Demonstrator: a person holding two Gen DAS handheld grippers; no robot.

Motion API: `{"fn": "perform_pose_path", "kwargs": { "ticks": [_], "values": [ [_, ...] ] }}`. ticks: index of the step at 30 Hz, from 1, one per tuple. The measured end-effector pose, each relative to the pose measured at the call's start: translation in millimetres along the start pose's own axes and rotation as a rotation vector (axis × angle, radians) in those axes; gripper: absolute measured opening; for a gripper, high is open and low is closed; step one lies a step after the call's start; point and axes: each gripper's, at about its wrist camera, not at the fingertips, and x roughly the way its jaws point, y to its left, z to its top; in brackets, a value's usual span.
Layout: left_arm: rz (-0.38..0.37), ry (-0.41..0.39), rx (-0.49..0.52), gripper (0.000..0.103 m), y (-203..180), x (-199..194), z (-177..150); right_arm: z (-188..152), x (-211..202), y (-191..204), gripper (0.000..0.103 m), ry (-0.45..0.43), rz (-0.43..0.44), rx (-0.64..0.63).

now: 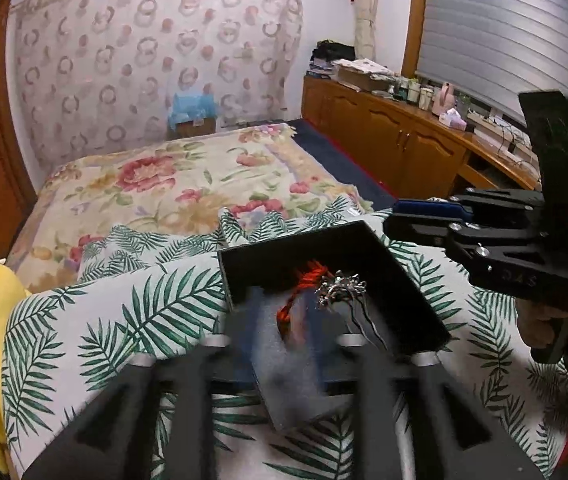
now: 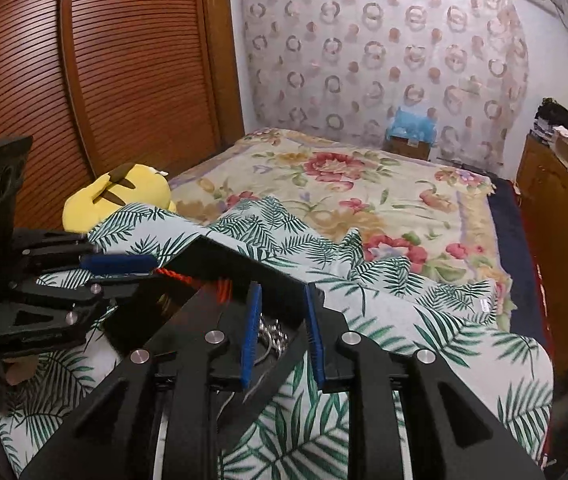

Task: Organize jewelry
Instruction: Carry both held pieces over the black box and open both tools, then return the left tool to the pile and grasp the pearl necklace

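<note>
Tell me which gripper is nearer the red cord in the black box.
Left. The left gripper has its tips right at the red cord by the box edge; the right gripper hangs farther along, over the silver jewelry.

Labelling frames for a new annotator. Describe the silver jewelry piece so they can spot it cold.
Start at the bed with the palm-leaf cloth spread over its near end; on it sits an open black box. Inside the box lie two pieces side by side: the silver jewelry is the tangled, shiny metal cluster with thin dark cords trailing toward the camera. Its neighbour is a red-orange braided cord, matte and not metallic.
</note>
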Motion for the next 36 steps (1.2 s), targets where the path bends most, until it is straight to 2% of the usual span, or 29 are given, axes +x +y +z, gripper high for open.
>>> {"fn": "perform_pose_path", "kwargs": {
  "ticks": [12, 14, 16, 28, 36],
  "values": [
    [-0.003, -0.02, 0.002, 0.036, -9.8, -35.9, -25.0, -41.1, -48.0, 24.0, 0.024, -0.007, -0.012, 0.011],
    [-0.003, -0.019, 0.001, 0.039, -10.7, -40.0, -29.0, -48.3, -54.3, 28.3, 0.024, -0.001, -0.01, 0.01],
    [-0.006, -0.021, 0.004, 0.044, -14.8, -47.5, -39.0, -56.2, -59.1, 32.0, 0.024, 0.008, -0.012, 0.008],
    [-0.026, 0.015, -0.014, 0.044, -29.9, -74.5, -102.0, -112.3, -75.6, 67.3, 0.024, 0.073, -0.001, 0.02],
    [-0.067, 0.035, -0.002, 0.044, -50.9, -85.1, -125.5, -141.4, -94.1, 81.8, 0.024, 0.071, -0.031, 0.053]
  ]
}}
